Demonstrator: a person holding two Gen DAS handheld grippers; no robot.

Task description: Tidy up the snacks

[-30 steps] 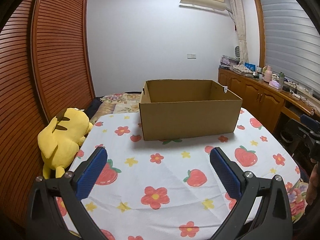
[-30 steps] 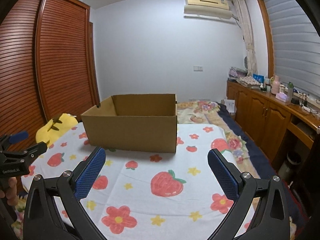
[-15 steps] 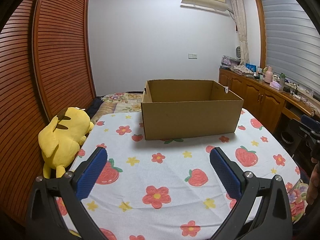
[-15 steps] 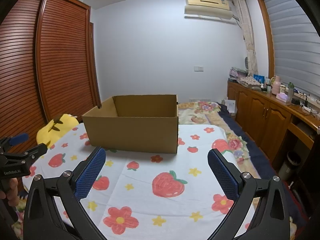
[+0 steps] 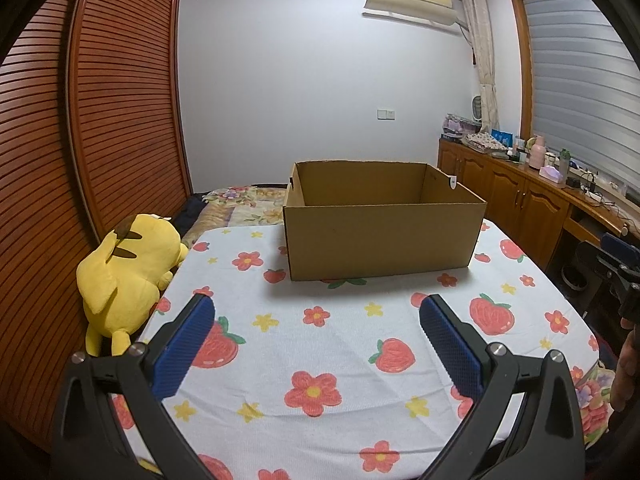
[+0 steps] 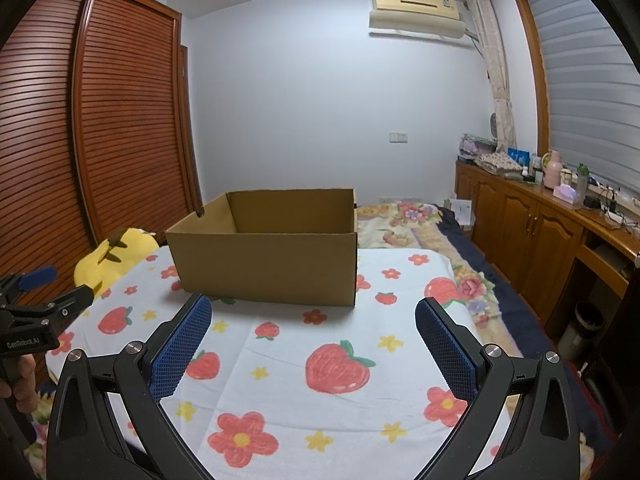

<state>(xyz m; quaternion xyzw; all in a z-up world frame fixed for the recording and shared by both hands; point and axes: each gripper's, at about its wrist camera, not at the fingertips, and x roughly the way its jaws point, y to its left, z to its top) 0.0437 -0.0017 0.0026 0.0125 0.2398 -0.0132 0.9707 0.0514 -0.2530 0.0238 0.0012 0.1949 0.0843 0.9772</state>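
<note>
An open brown cardboard box stands on a bed covered with a white cloth printed with strawberries and flowers. What shows of the box's inside is bare cardboard; its floor is hidden. No snacks appear in either view. My left gripper hovers over the cloth in front of the box, open, with nothing between its blue pads. My right gripper is open too, in front of the box's right corner. The left gripper also shows at the far left of the right wrist view, held by a hand.
A yellow plush toy lies at the bed's left edge against a slatted wooden wardrobe. Wooden cabinets with bottles and clutter line the right wall under a window blind. A dark bin stands on the floor right of the bed.
Both views have drifted very slightly; the box sits a touch further right in each. Both grippers have stayed open and empty.
</note>
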